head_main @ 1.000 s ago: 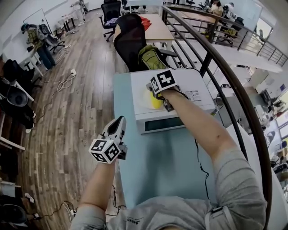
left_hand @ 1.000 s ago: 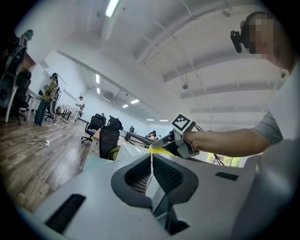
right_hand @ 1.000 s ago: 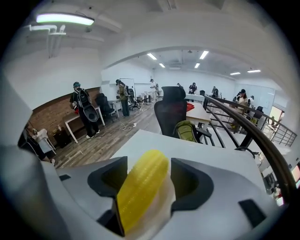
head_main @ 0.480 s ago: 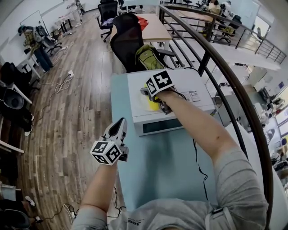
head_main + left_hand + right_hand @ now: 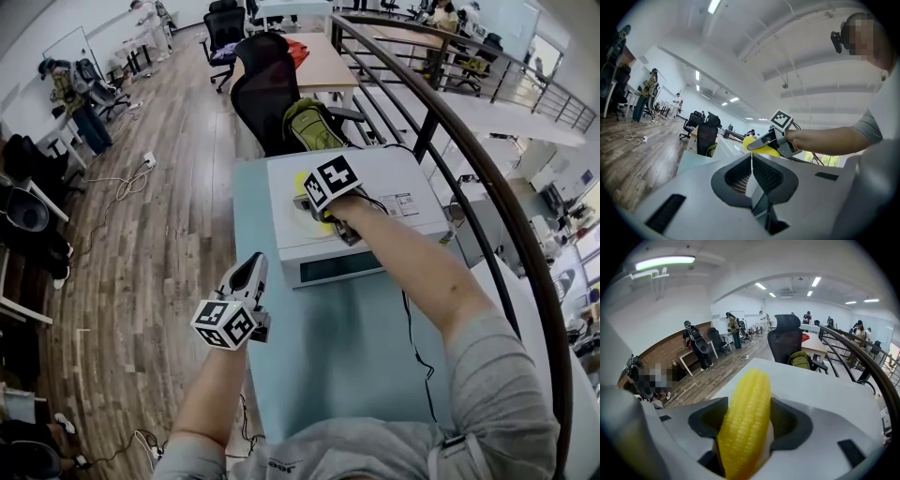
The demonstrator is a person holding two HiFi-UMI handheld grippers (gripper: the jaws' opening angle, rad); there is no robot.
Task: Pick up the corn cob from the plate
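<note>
The right gripper (image 5: 745, 411) is gripping the corn (image 5: 743, 425) between its jaws, holding it over the white box (image 5: 398, 173) on the table (image 5: 337, 356). The left gripper (image 5: 751, 158) is hovering at the table's left edge, jaws closed on nothing.

Right gripper (image 5: 307, 202) is sliding a bit back toward the near edge of the white box (image 5: 394, 187), and the corn cob (image 5: 744, 425) is riding along between its jaws. A pale yellow patch, probably the plate (image 5: 302, 180), is peeking out from behind the marker cube as it goes. Left gripper (image 5: 249, 272) is drifting slightly lower and to the right, by the table (image 5: 347, 347) edge. Also a person (image 5: 145, 9) in light clothes is coming into the head view at the far top left.
</note>
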